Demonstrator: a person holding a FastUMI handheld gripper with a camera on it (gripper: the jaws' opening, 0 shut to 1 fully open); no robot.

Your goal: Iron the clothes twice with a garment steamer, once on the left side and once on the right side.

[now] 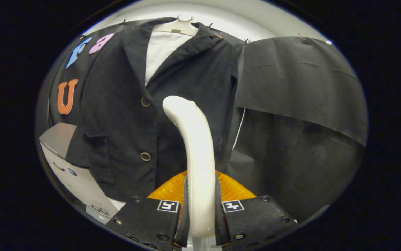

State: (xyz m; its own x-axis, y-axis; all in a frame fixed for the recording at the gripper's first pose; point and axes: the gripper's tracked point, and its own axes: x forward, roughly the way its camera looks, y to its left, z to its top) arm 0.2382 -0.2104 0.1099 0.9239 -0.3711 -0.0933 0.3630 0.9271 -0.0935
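Gripper view: near to far, as follows.
Gripper (200, 212): its two black fingers (151, 218) stand close together, clamped on the white handle of the steamer, one pad pressing each side.
Steamer (195, 146): held between the fingers; the handle rises straight ahead of them and curves over at the top toward the jacket. An orange translucent part (237, 190) of it sits just behind the handle, low, beside the fingertips.
Long axis: the handle runs upright, roughly parallel to the hanging jacket's front.
Key relation: the jacket (123, 115) hangs just beyond the steamer and somewhat to the left of the handle; the steamer's top sits over the side of the front past the button line. Whether the head touches the cloth I cannot tell.
Jacket: dark, on a pale hanger (181, 26), lapels open over a white inner panel (160, 52); two buttons (146, 101) down the middle, a pocket flap low on the left.
Judgement: with the head high on one side, a downward stroke along that side looks like the step in hand; the other side lies to the left, across the buttons.
Risk: the buttons and pocket flap could catch the head on a crossing.
Surface: a grey-white box (71, 167) stands low on the left, partly behind the jacket hem.
Room: black cloth wall (298, 83) behind and to the right, with a loose panel hanging in front of it; a thin white cord (239, 129) runs down beside the jacket's edge; pale ceiling above.
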